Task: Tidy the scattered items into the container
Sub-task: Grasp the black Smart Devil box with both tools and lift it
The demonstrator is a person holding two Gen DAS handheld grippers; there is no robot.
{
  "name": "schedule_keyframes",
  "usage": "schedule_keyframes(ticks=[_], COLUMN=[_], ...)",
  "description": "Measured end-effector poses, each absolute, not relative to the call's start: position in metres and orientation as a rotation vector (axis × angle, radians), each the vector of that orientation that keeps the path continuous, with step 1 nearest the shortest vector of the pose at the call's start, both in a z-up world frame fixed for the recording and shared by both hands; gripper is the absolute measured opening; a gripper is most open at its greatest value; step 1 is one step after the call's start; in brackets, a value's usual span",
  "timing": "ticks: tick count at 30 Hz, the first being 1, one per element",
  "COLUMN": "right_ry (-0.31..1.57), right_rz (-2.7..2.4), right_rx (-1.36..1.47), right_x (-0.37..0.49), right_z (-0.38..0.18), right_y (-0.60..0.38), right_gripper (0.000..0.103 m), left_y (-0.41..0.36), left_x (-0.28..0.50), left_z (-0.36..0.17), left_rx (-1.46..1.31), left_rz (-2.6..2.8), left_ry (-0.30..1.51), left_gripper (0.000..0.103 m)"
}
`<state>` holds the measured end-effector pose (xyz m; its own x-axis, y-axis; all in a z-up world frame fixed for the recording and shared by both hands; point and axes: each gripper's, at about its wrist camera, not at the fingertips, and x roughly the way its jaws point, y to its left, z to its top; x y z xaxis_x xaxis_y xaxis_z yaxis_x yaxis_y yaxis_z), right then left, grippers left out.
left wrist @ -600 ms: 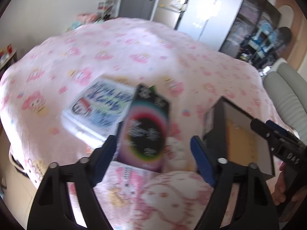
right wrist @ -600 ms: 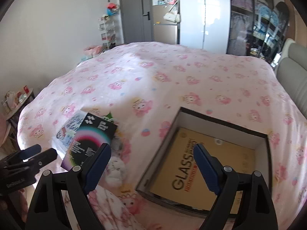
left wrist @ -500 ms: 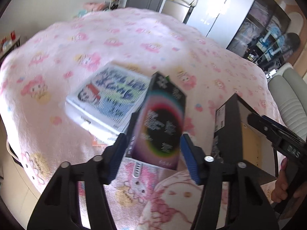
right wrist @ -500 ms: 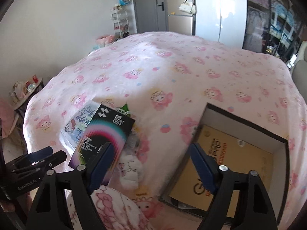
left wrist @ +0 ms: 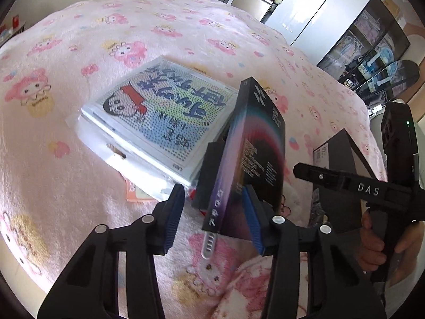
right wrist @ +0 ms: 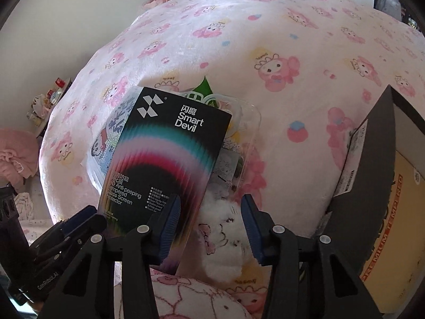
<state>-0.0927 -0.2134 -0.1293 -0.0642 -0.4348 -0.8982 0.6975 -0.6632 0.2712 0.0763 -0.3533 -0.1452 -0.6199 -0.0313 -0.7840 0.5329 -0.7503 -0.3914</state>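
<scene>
While the left gripper brackets the tilted box, jaws part open and only the right pad seemingly touching it, the box's long axis runs away from the fingers. The right gripper gapes empty nearby; the container lies to the right.

The left claw stands with its blue pads apart. The right-hand pad touches the black screen-protector box, which stands tilted on edge over the pink bed. A flat cartoon-printed package lies just beside the box. At right, the right claw is in front of a black container.
</scene>
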Motion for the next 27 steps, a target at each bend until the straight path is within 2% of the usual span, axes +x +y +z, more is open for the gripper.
schedule_keyframes(ticks=[5,7,9,19,21,25,27], right_ry=[0.309,0.27,0.233,0.149,0.16,0.113,0.092], right_rz=[-1.757,-1.752,-1.743,-1.468,-1.473,-1.545,-1.569], right_rx=[1.488,1.524,1.544,1.525,1.519,1.45,1.408], right_x=[-0.096,-0.101,-0.105,-0.098,-0.099,-0.096,-0.093], right_z=[-0.151,-0.157,-0.16,-0.166,-0.163,-0.14,-0.126], right_y=[-0.227,-0.227,-0.225,-0.24,-0.243,-0.23,-0.223], right_gripper=[0.044,0.054,0.059,0.064,0.06,0.037,0.036], left_y=[-0.364,-0.363,-0.362,-0.358,-0.359,-0.361,-0.358], left_x=[0.067,0.064,0.063,0.056,0.058,0.067,0.07], left_z=[-0.149,-0.154,-0.157,-0.166,-0.162,-0.134,-0.116], left_rx=[1.14,1.154,1.161,1.209,1.2,1.14,1.108], left_rz=[-2.427,-2.426,-2.422,-2.417,-2.417,-2.46,-2.502], left_ry=[0.951,0.964,0.96,1.005,1.011,1.002,0.978], left_gripper=[0.043,0.043,0.043,0.042,0.041,0.034,0.033])
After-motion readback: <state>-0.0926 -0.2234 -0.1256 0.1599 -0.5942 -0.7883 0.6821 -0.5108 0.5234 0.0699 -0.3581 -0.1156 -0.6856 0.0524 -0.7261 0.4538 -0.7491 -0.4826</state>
